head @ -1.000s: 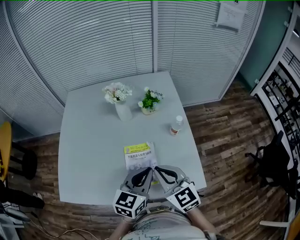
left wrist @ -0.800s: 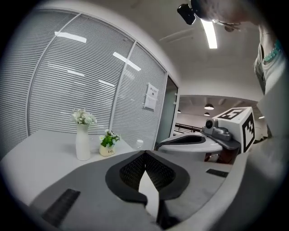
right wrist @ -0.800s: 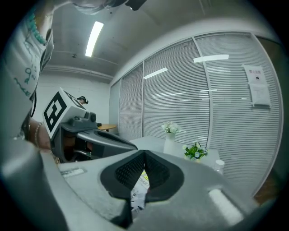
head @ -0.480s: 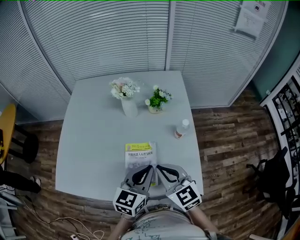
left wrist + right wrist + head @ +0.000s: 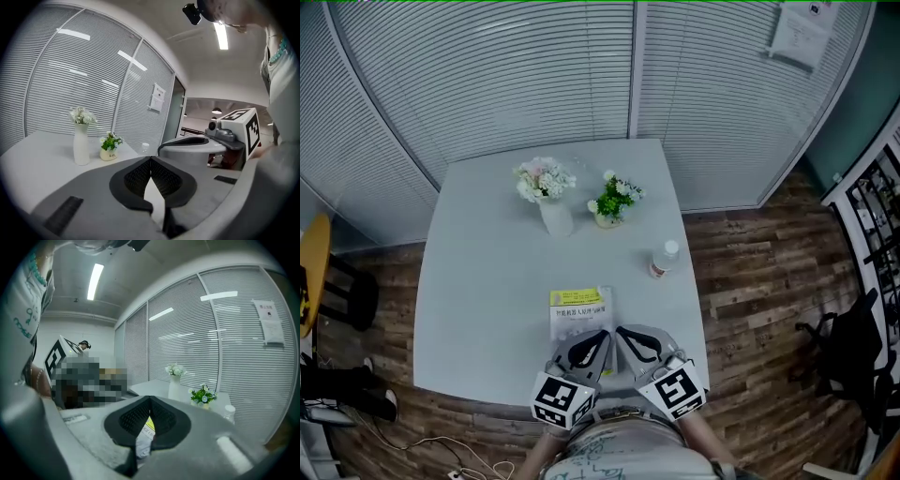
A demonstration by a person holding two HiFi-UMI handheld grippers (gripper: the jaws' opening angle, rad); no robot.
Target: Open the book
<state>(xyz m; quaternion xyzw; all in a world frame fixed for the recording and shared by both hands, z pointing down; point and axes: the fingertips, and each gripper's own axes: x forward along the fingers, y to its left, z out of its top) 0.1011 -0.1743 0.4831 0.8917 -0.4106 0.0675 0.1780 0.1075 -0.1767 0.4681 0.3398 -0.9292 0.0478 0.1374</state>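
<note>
Book lies closed on the worktop, close to its near edge. The left tongs and right tongs hover side by side just short of it, both shut and empty. Thin and soft-covered by the look of it, it should be light and apt to slide; the cover's free edge seems the place to lift. Vase, pot plant and bottle stand well clear behind
</note>
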